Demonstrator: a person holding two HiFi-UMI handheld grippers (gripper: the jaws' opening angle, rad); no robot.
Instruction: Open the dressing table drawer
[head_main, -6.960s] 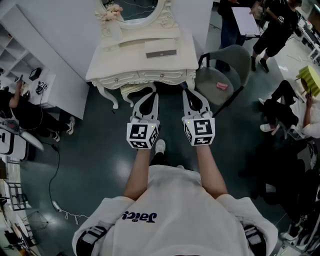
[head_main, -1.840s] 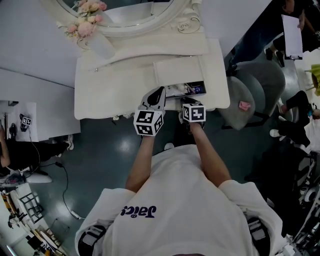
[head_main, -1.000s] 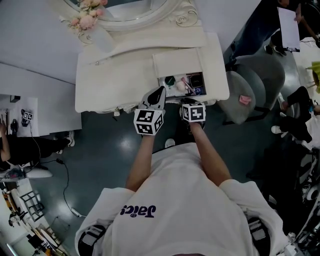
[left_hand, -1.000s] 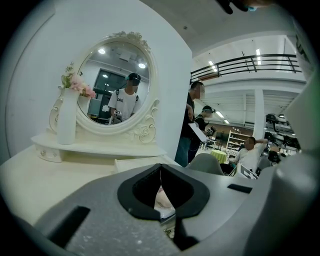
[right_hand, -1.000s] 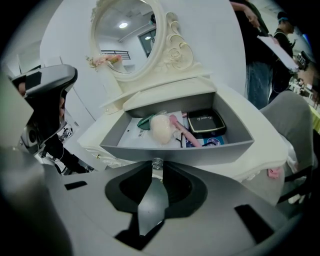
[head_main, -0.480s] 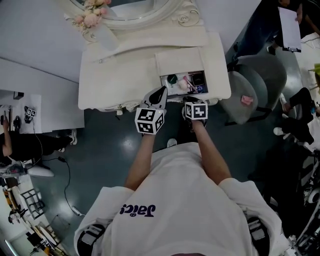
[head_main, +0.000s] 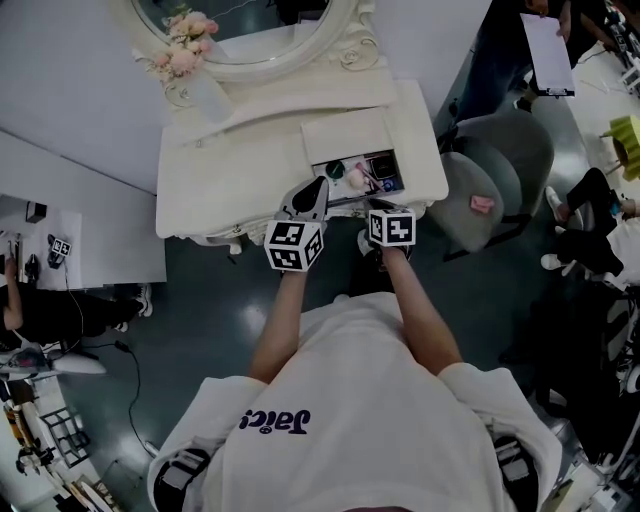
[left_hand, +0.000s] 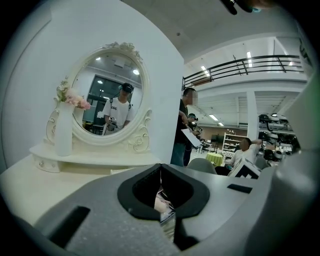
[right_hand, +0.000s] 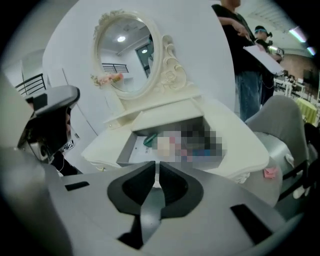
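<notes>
- The dark floor (head_main: 200, 300) lies free on the left of the person and in front of the furniture. On the right side other people fill it.
- The cream counter (head_main: 240, 175) stands against a white wall, with its curved front edge toward the person.
- An oval mirror (head_main: 250, 20) rises at the back edge of the counter, and a vase of pink flowers (head_main: 195, 85) stands at the mirror's left.
- A grey chair (head_main: 490, 170) stands just beside the right edge of the counter, so little room remains there. A small pink thing (head_main: 480, 203) lies on its seat.
- The drawer (right_hand: 130, 146) is in the right half of the counter and stands open. Small things lie inside, too blurred to name.
- The left gripper (head_main: 312, 192) hovers over the front edge, just beside the left wall of the drawer. Its fingers are pressed together with nothing between them.
- The right gripper (right_hand: 157, 166) is at the front edge of the drawer. Its fingers are almost together, pinching a small pale part of the drawer front.
</notes>
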